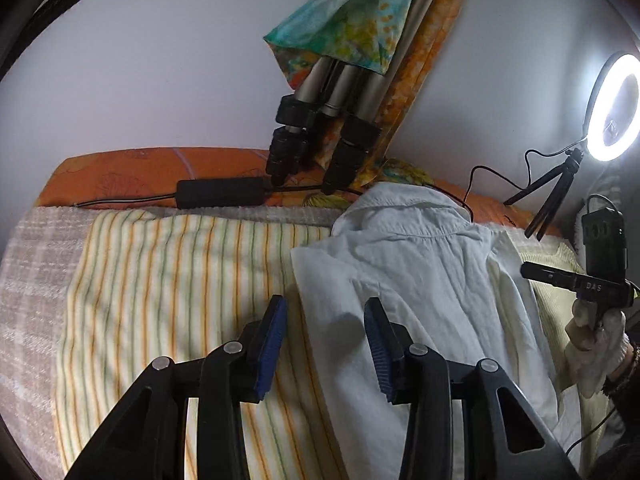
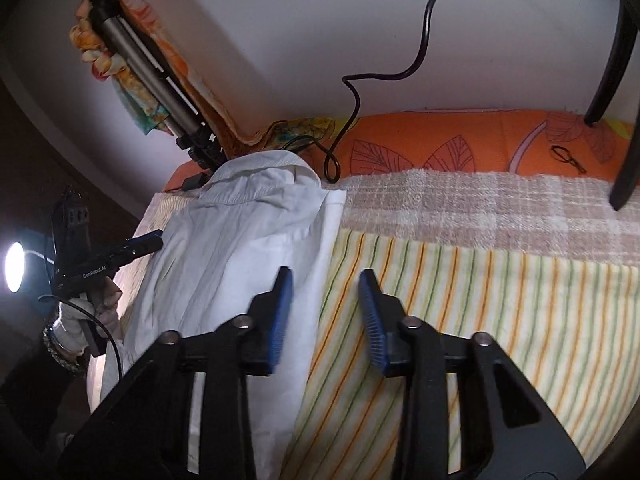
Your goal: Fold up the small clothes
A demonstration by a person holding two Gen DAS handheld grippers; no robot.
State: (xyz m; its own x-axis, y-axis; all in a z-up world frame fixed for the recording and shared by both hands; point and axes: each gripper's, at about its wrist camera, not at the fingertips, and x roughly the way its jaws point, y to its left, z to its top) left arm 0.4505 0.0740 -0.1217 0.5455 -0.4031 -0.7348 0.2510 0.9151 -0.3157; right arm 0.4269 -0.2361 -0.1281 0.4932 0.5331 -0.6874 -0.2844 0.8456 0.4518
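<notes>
A white collared shirt (image 1: 420, 280) lies on a striped yellow cloth (image 1: 180, 280) spread over a bed. Its collar points to the far end, and its sides are folded in, making a long narrow shape with soft creases. Under the striped cloth lies a beige checked towel (image 2: 460, 208), and beyond it, along the far wall, an orange leaf-print pillow (image 2: 460, 140).

The left gripper (image 1: 325, 342) hovers over the shirt's left edge, its blue-padded jaws apart with nothing between them. The right gripper (image 2: 325, 316) hovers over the shirt's right edge, jaws likewise apart and empty in its own view. Seen from the left side, the right gripper looks like a dark, slim shape held by a gloved hand (image 1: 596, 344), and its jaw gap cannot be judged there.

At the far end a folded tripod (image 1: 332, 112) wrapped in colourful cloth (image 1: 352, 20) leans against the wall, just behind the collar. A black cable (image 2: 352, 92) trails down the wall onto the pillow. A lit ring light (image 1: 616, 108) on a small stand sits beside the bed.
</notes>
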